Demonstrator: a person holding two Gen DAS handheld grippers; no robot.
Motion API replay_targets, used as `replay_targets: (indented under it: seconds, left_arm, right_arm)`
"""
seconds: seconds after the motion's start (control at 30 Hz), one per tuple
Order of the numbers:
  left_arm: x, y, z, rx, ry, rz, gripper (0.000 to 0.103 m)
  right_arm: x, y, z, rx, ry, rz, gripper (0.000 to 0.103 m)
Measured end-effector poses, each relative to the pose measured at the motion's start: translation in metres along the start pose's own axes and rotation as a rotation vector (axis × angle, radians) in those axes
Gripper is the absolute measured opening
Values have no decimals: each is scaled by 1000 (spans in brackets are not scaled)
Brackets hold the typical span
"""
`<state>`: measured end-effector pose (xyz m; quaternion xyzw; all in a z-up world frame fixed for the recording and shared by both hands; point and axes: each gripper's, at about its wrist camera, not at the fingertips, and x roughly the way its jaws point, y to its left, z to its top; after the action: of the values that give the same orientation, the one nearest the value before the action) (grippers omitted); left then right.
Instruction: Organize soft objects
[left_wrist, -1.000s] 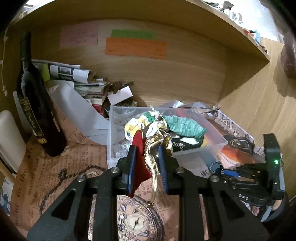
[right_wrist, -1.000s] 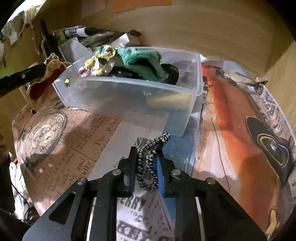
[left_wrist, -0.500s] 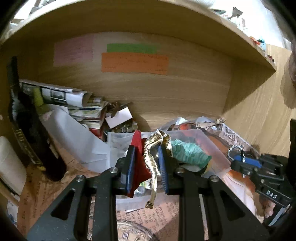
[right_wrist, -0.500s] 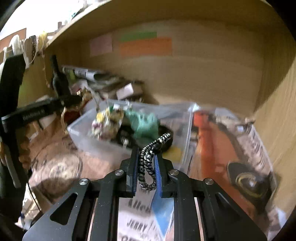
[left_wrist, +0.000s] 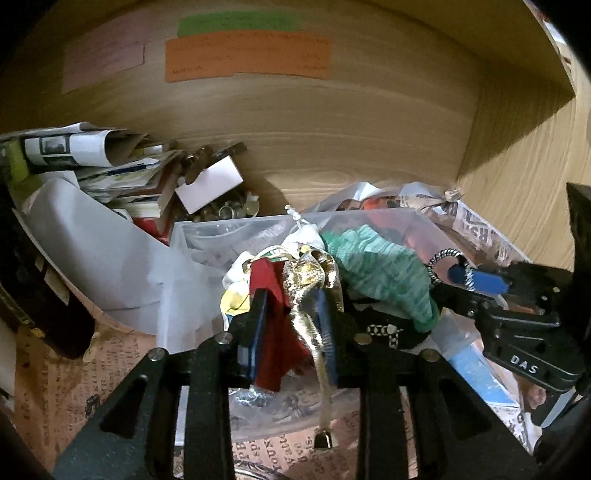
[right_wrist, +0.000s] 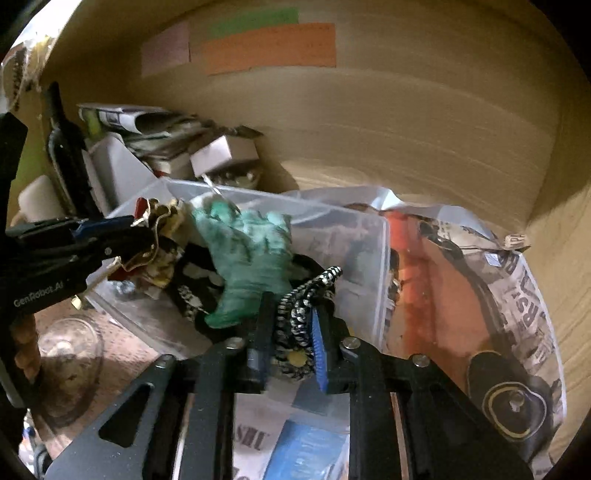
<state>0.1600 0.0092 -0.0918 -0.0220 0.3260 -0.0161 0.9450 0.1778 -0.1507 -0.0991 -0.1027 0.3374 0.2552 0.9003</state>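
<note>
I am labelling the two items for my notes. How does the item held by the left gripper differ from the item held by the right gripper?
The left gripper holds a red and gold pouch; the right gripper holds a black-and-white cord. The pouch is shiny, flat fabric with a dangling gold string; the cord is a matte, braided loop. Both are soft, pinched between shut fingers, and held at the clear bin.

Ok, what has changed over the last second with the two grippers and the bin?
Both grippers have moved forward, toward the clear bin. The left gripper now holds its red and gold pouch over the bin's front part; the right gripper has carried the black-and-white braided band up to the bin's near wall. Nothing was let go: both jaws stay clamped. The green cloth lies in the bin as before.
</note>
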Motion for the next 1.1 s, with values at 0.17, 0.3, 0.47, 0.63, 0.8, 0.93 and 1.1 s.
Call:
replay_targets:
  seconds: [0.17, 0.3, 0.47, 0.63, 0.8, 0.93, 1.1]
  left_arm:
    - [1, -1, -5, 19, 5, 35, 62]
    - [-6, 2, -7, 10, 5, 36, 69]
    - [-31, 4, -6, -4, -53, 35, 73]
    - [-68, 0, -1, -1, -147, 45, 76]
    - [-109, -6, 4, 9, -254, 47, 79]
    - [-137, -11, 4, 15, -338, 55, 86]
    - [-164, -18, 0, 26, -410, 57, 92]
  right_arm:
    - [-8, 2, -2, -23, -15, -33, 51]
    - [-15, 6, -4, -41, -22, -47, 60]
    - [-35, 12, -1, -43, -76, -43, 65]
    - [-68, 16, 8, -31, -169, -33, 66]
    - [-104, 21, 16, -12, -282, -26, 75]
    - [-126, 26, 19, 5, -359, -17, 78]
    - [-147, 30, 20, 27, -432, -1, 83]
